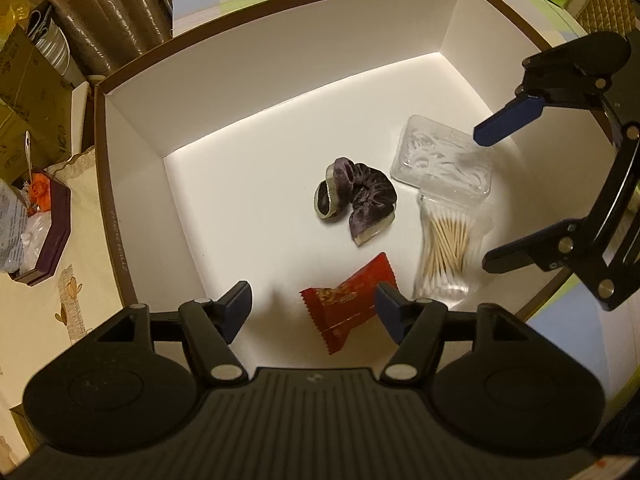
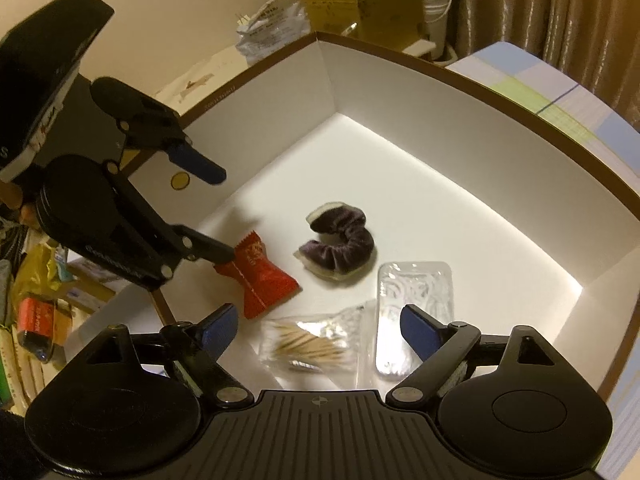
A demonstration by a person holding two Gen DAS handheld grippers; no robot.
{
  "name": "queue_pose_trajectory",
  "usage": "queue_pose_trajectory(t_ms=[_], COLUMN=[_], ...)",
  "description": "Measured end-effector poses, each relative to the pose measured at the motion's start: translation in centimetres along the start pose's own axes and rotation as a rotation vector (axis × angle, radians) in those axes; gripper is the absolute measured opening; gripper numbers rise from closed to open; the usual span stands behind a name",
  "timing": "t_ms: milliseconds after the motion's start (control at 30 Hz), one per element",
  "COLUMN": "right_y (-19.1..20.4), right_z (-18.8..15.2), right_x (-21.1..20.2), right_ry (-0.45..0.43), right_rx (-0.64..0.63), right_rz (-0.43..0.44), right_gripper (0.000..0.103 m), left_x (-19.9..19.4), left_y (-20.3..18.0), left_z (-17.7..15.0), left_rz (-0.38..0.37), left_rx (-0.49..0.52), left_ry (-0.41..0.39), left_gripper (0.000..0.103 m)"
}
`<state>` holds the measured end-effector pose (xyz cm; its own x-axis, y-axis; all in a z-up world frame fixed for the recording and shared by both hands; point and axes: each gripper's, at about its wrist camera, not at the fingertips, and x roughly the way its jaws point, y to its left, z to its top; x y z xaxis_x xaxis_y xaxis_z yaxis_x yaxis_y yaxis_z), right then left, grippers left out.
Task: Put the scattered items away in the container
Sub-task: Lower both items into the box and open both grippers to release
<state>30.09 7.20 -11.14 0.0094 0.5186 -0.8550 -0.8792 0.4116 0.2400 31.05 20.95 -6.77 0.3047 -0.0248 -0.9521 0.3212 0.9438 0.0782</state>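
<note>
Both tongs hang over the big white cardboard box with the brown rim (image 1: pixel 132 80), and both are open with nothing pinched. No earlier look is given, so only this moment counts.

On the left, the left gripper (image 1: pixel 314 312) points down near the box's near wall. Its blue pads stand apart on either side of the red crinkly candy packet (image 1: pixel 348 300), which lies flat on the white floor. From the other camera one black finger seems to touch the packet's end, but it is hard to be sure.

In the middle lies the dark purple velvet scrunchie (image 1: pixel 354 196), curled up, with bare white floor all around it. The far half of the box is wide open room, up to the tall white walls.

To the right sits the clear plastic bag of wooden cotton swabs (image 2: pixel 316 346), and just beside it the clear flat plastic case of white floss picks (image 2: pixel 416 292). The right gripper (image 2: pixel 320 330) hovers above these two, jaws wide.
</note>
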Motion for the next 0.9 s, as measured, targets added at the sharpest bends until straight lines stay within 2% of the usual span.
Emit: queue_pose_trajectory(t_ms=[100,400,567,900], right_y=[0.0,-0.2,0.3,1.4], right_z=[-0.4,-1.6,-2.1,-3.4], right_x=[-0.5,-2.4,-3.5,-5.5], right_ry=[0.001,-0.028,-0.056,-0.129], right_rx=[0.015,0.070,0.062,0.091], right_rz=[-0.009,-0.039,-0.102,-0.188], right_gripper=[0.087,0.096,0.100,0.101], left_x=[-0.4,-1.0,-2.1,-4.3], left_y=[-0.1,-1.0,-1.3,-2.5], left_z=[-0.1,-0.3,-0.4,-1.2], left_rz=[-0.003,-0.003,0.018,0.065], left_rx=[0.000,-0.001,-0.012,-0.044], left_ry=[-0.009,-0.020,-0.038,-0.071], left_gripper=[0.070,0.074,0.082,0.085])
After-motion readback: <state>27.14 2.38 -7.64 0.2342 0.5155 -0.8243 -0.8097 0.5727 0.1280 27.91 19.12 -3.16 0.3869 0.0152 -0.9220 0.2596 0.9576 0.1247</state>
